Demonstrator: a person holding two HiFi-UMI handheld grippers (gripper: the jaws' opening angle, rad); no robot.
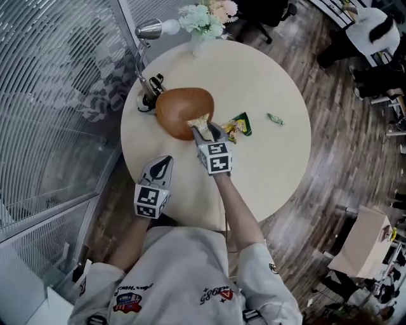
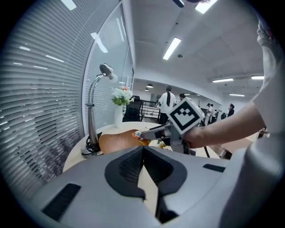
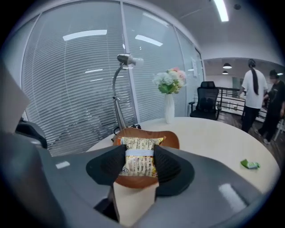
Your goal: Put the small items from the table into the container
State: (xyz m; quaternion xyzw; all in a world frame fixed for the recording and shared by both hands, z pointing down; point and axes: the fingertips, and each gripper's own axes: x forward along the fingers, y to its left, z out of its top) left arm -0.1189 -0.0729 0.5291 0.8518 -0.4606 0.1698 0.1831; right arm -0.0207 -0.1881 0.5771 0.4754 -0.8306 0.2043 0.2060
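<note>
A brown oval bowl (image 1: 181, 108) sits on the round cream table (image 1: 279, 165), left of centre. My right gripper (image 1: 202, 130) is shut on a yellow printed snack packet (image 1: 198, 120) and holds it over the bowl's near right rim. In the right gripper view the packet (image 3: 139, 149) sits pinched between both pads, with the bowl (image 3: 169, 139) just behind it. My left gripper (image 1: 162, 164) hovers at the table's near left edge, its tips together and nothing in them. A green and yellow packet (image 1: 241, 125) and a small green candy (image 1: 275, 119) lie on the table to the right.
A silver desk lamp (image 1: 149, 28) with its cable stands at the table's left edge beside the bowl. A white vase of flowers (image 1: 203, 19) stands at the far edge. Glass walls with blinds run along the left. People stand far off in the room.
</note>
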